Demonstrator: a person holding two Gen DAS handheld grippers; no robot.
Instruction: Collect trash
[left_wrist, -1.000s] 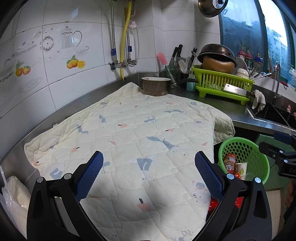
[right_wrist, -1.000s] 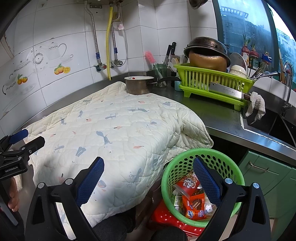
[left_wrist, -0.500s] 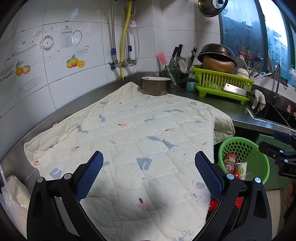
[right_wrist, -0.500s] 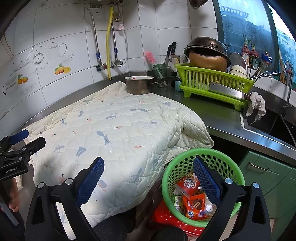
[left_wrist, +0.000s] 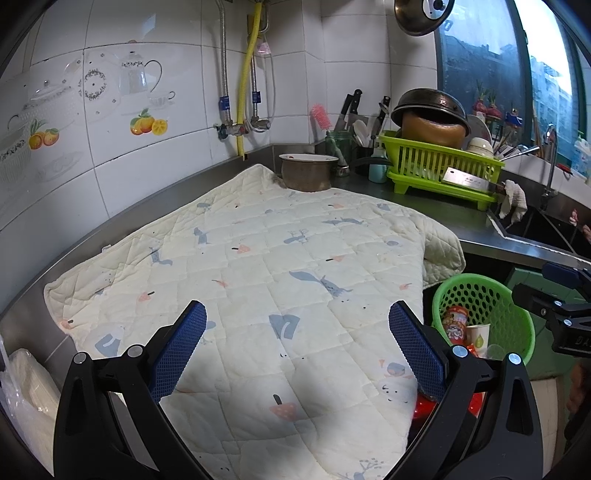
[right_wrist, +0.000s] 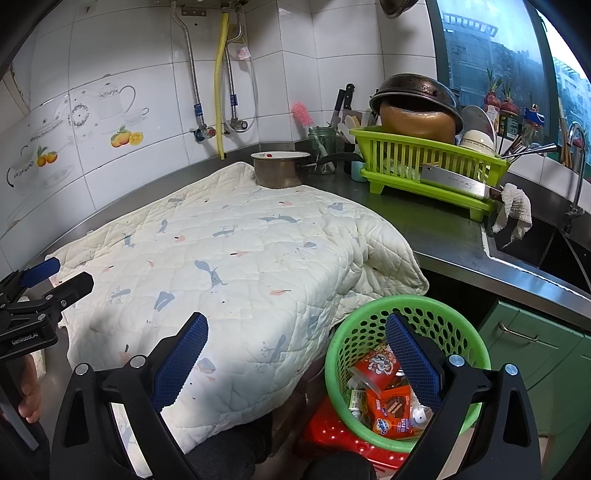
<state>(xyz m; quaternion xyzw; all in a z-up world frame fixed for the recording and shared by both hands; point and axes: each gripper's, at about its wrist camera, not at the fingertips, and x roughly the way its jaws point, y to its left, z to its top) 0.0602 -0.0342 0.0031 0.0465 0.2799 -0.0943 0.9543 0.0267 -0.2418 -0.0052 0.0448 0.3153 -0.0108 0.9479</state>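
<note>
A green perforated basket (right_wrist: 417, 310) stands on a red stool below the counter's edge, and it also shows in the left wrist view (left_wrist: 513, 314). It holds trash: a red cup (right_wrist: 376, 363), an orange snack packet (right_wrist: 391, 410) and a white paper cup (left_wrist: 478, 334). A cream quilted mat (left_wrist: 258, 266) covers the counter (right_wrist: 443, 229). My left gripper (left_wrist: 297, 336) is open and empty above the mat's front part. My right gripper (right_wrist: 295, 345) is open and empty, over the mat's hanging edge and the basket.
A metal pot (left_wrist: 308, 171) sits at the mat's far corner. A green dish rack (left_wrist: 439, 173) with a wok, bowls and a cleaver stands on the steel counter. A sink (right_wrist: 546, 247) lies at the right. A white plastic bag (left_wrist: 26, 391) lies at the left.
</note>
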